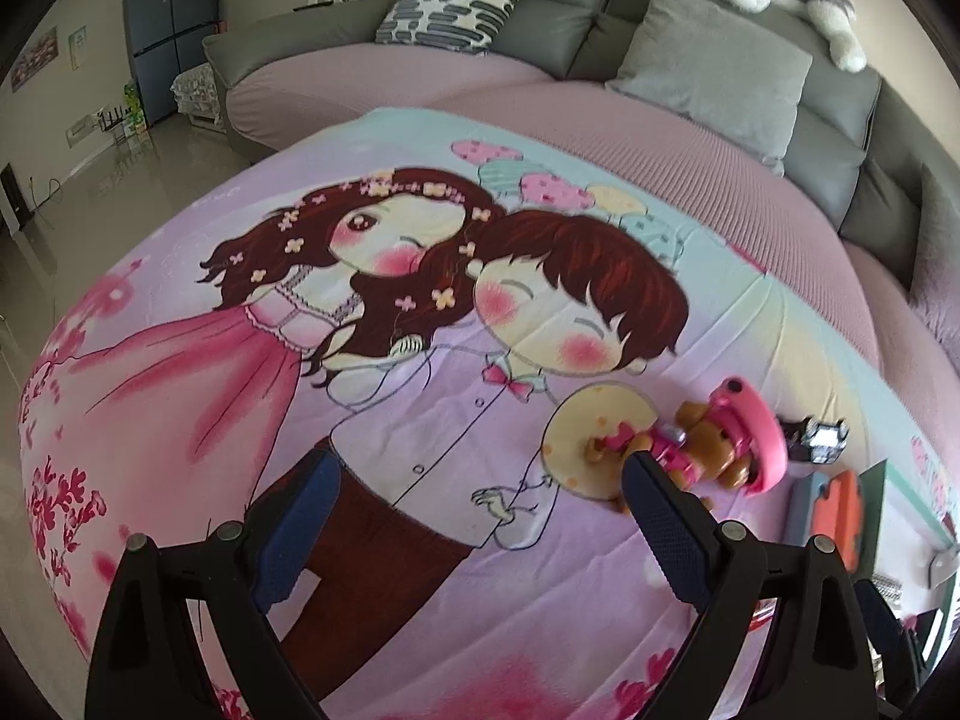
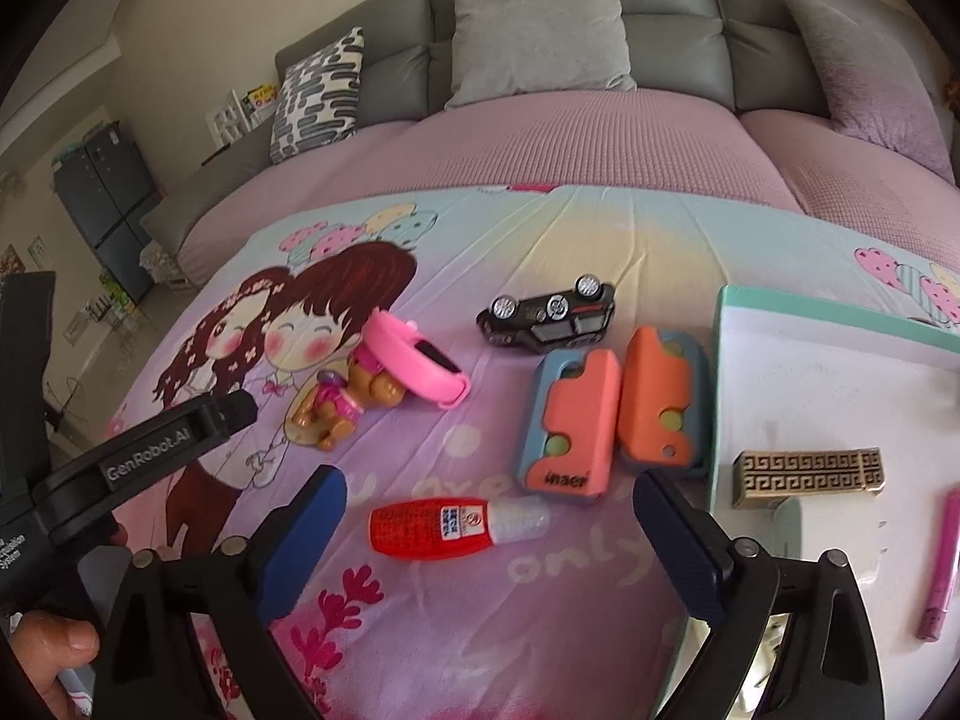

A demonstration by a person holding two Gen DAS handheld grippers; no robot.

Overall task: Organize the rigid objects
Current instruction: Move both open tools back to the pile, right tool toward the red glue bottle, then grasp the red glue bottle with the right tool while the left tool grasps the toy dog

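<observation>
On the cartoon-print bedspread [image 2: 420, 450] a red glue bottle [image 2: 456, 525] lies on its side between the fingers of my right gripper [image 2: 489, 519]. The gripper is open and its pads stand clear of both ends of the bottle. Behind the bottle are two orange-and-blue blocks [image 2: 570, 420], an upturned black toy car [image 2: 549, 315] and a brown toy dog [image 2: 354, 396] under a pink band [image 2: 414, 363]. My left gripper [image 1: 480, 510] is open over bare print with nothing in it. The toy dog [image 1: 708, 450] sits just beyond its right finger [image 1: 654, 504].
A white tray with a teal rim [image 2: 840, 324] at the right holds a bronze patterned block [image 2: 810, 474] and a pink pen [image 2: 942, 564]. A grey sofa with cushions [image 2: 540, 30] runs along the back. The left tool's black body [image 2: 150, 450] and a hand [image 2: 48, 648] fill the lower left.
</observation>
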